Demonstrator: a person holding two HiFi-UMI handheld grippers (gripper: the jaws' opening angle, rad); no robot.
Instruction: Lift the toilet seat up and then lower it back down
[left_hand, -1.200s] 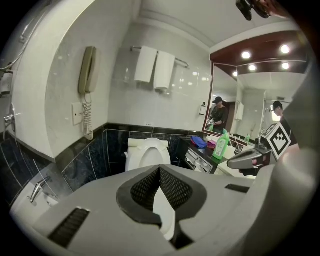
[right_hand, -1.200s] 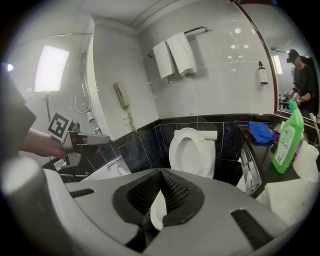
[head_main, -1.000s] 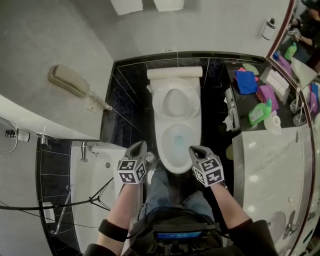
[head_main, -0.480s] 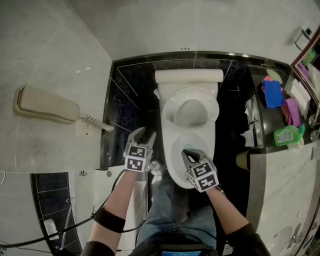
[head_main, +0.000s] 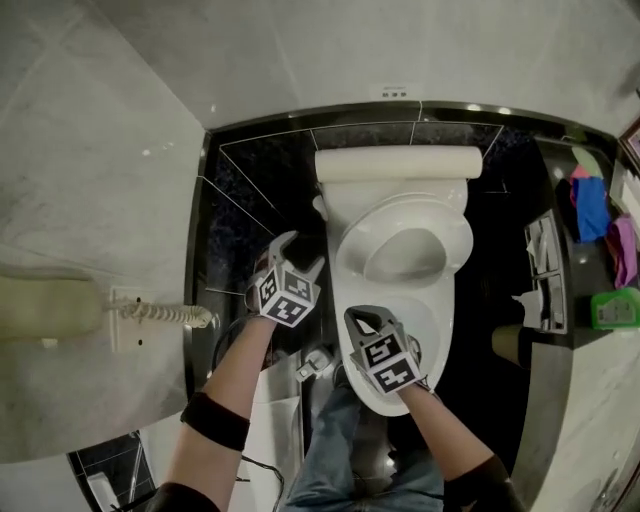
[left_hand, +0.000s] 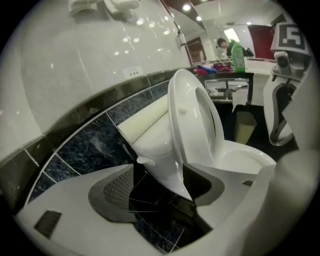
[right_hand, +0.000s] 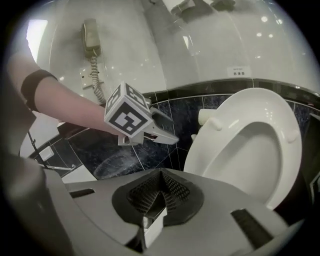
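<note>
The white toilet seat (head_main: 352, 235) stands raised, leaning back toward the tank (head_main: 398, 162), with the bowl (head_main: 440, 330) uncovered below it. My left gripper (head_main: 302, 250) hovers over the dark floor just left of the toilet. Its jaws are opening and hold nothing. In the left gripper view the upright seat (left_hand: 192, 110) shows beyond the spread jaws of the left gripper (left_hand: 160, 189), apart from them. My right gripper (head_main: 362, 315) hangs above the front of the bowl, its pads (right_hand: 160, 192) pressed together on nothing. The seat (right_hand: 215, 150) rises to its right.
A wall telephone (head_main: 50, 310) with a coiled cord hangs on the left. A dark counter (head_main: 590, 210) with cloths and a green bottle runs along the right. A small bin (head_main: 507, 345) stands beside the bowl. The person's jeans (head_main: 340, 450) are at the bottom.
The left gripper's jaws have gone from shut to wide apart, and it moved forward beside the toilet. The right gripper moved over the bowl. The seat stayed raised.
</note>
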